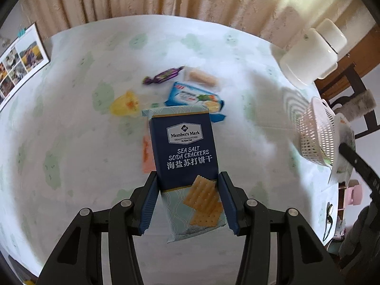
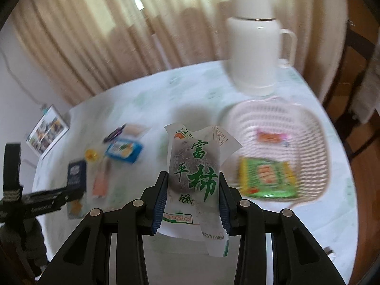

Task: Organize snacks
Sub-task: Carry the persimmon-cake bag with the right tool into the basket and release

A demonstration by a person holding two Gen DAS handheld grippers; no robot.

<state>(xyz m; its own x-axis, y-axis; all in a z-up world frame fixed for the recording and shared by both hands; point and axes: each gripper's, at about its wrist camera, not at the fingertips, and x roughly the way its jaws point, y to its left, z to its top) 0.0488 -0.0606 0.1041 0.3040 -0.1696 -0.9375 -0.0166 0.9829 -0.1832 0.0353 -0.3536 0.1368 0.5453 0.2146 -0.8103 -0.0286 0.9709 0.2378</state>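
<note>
Left claw (image 1: 188, 200) was clamped on a navy packet (image 1: 184, 147) labelled "Member's Mark / Sea Salt Soda Crackers / 海盐苏打饼干", held above the counter (image 1: 71, 142). Right claw (image 2: 192, 196) was closed on a white pouch (image 2: 194, 163) with green characters "富平柿饼", just left of the white slotted basket (image 2: 308, 128). That basket held a green packet (image 2: 267, 178) and a small orange one (image 2: 270, 137); writing unreadable through blur.

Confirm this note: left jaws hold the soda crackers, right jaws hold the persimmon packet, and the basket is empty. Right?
Not quite: the basket is not empty. The right wrist view shows a green packet and a small orange one in it. The soda crackers and persimmon packet are held as stated.
</note>
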